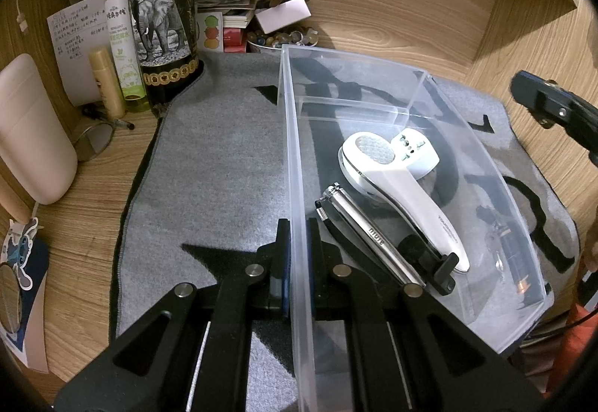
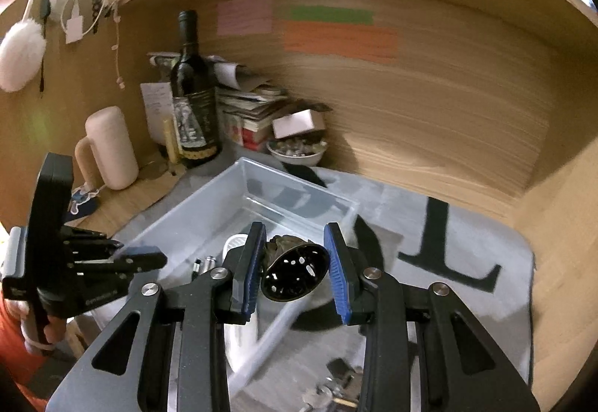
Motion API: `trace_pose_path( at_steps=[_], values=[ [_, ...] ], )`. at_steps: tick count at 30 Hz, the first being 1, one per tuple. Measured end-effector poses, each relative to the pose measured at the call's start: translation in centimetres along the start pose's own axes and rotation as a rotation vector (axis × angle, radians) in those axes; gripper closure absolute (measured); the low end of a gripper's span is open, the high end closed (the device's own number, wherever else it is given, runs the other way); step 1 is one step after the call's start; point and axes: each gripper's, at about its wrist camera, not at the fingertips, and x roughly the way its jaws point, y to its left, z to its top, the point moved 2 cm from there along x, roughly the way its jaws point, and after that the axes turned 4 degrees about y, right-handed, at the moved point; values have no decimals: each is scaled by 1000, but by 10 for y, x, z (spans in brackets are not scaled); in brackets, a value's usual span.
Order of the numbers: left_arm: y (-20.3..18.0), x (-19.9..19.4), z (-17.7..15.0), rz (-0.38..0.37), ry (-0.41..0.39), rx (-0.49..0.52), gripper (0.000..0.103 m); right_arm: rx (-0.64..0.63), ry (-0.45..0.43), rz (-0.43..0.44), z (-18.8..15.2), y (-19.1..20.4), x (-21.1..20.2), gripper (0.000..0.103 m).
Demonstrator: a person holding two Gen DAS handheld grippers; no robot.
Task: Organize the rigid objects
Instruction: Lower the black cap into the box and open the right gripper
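A clear plastic bin (image 1: 373, 83) stands on a grey mat (image 1: 216, 172). In it lie a white handheld device (image 1: 392, 184), a white adapter (image 1: 418, 150) and a silver-and-black tool (image 1: 373, 243). My left gripper (image 1: 298, 255) is shut on the bin's left wall. It also shows in the right wrist view (image 2: 142, 258), beside the bin (image 2: 239, 195). My right gripper (image 2: 295, 270) holds a dark perforated cone-shaped object (image 2: 295, 273) between its blue pads, above the bin's near edge. The right gripper shows at the right edge of the left wrist view (image 1: 553, 105).
At the back left stand a dark wine bottle (image 1: 160, 19), a green spray bottle (image 1: 123, 34), a small yellow tube (image 1: 106, 83), a beige mug (image 1: 30, 131), stacked papers and a bowl of stones (image 1: 284, 38). Keys and small items (image 2: 332, 389) lie on the mat.
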Motion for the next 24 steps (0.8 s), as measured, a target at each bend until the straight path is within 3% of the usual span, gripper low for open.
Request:
trace_pose_path(
  at_steps=[15, 24],
  values=[
    [-2, 0, 0, -1, 0, -4, 97, -39, 152, 55, -12, 22, 53, 73],
    [-2, 0, 0, -3, 0, -5, 97, -36, 184, 53, -19, 27, 64, 73]
  ],
)
